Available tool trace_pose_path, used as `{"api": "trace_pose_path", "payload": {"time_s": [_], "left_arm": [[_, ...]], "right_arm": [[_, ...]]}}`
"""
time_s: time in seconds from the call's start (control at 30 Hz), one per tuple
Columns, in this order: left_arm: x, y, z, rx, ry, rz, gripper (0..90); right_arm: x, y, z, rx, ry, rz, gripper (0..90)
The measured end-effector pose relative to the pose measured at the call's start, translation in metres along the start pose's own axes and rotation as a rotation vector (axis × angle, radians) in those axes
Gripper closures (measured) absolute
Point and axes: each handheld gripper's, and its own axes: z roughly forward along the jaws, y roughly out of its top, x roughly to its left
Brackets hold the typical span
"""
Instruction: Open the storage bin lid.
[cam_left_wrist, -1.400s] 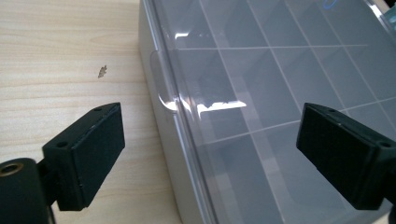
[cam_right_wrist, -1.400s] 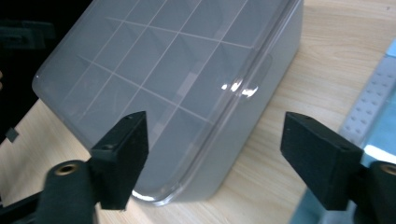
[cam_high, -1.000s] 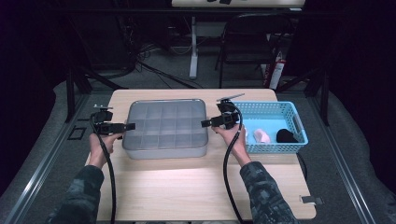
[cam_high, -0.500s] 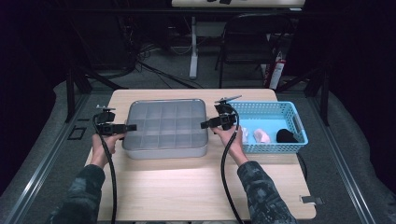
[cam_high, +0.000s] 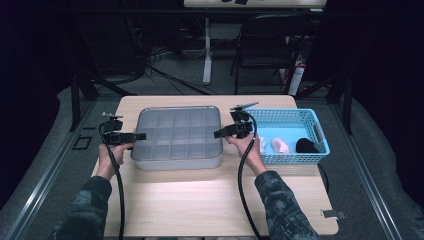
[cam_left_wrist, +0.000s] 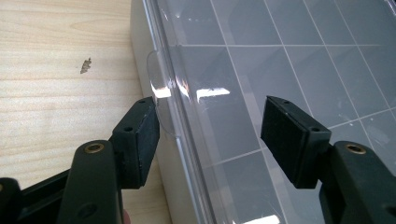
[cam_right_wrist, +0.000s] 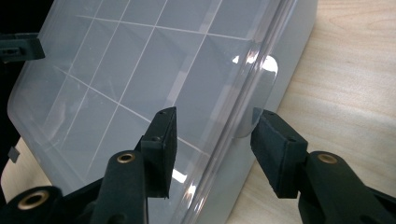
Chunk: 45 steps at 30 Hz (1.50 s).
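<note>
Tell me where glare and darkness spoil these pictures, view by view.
High view: the room around the table is nearly black. Left gripper view: white glare streaks on the clear lid near its tab. Right gripper view: a bright hotspot on the lid's rim, with the top-left corner dark.

box (cam_high: 177, 136) between left gripper (cam_high: 139, 136) and right gripper (cam_high: 218, 134) | each straddles a box edge tab | basket (cam_high: 320, 135) right of right gripper | all on table (cam_high: 200, 200)
</note>
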Motion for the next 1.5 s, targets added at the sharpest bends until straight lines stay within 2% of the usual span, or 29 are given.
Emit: {"api": "trace_pose_path", "payload": {"time_s": [0.13, 0.47, 0.8, 0.83, 1.0, 1.5], "left_arm": [[0.0, 0.002, 0.0, 0.017, -0.006, 0.002, 37.1], [0.001, 0.002, 0.0, 0.024, -0.013, 0.001, 36.9], [0.0, 0.001, 0.001, 0.007, -0.006, -0.016, 37.2], [0.0, 0.0, 0.0, 0.005, -0.005, -0.017, 37.3], [0.0, 0.0, -0.001, 0.0, -0.007, -0.032, 38.1], [-0.002, 0.0, -0.006, -0.037, -0.005, -0.032, 41.7]], "right_arm": [[-0.003, 0.0, 0.001, -0.003, 0.02, 0.032, 52.0], [-0.002, 0.001, 0.002, 0.009, 0.023, -0.003, 49.6], [0.001, -0.001, 0.002, -0.001, 0.004, -0.005, 49.6], [0.002, -0.001, 0.002, -0.014, 0.003, 0.006, 49.6], [0.004, -0.001, 0.002, -0.011, -0.004, -0.006, 49.1], [0.008, -0.002, -0.001, -0.023, -0.014, -0.012, 49.1]]}}
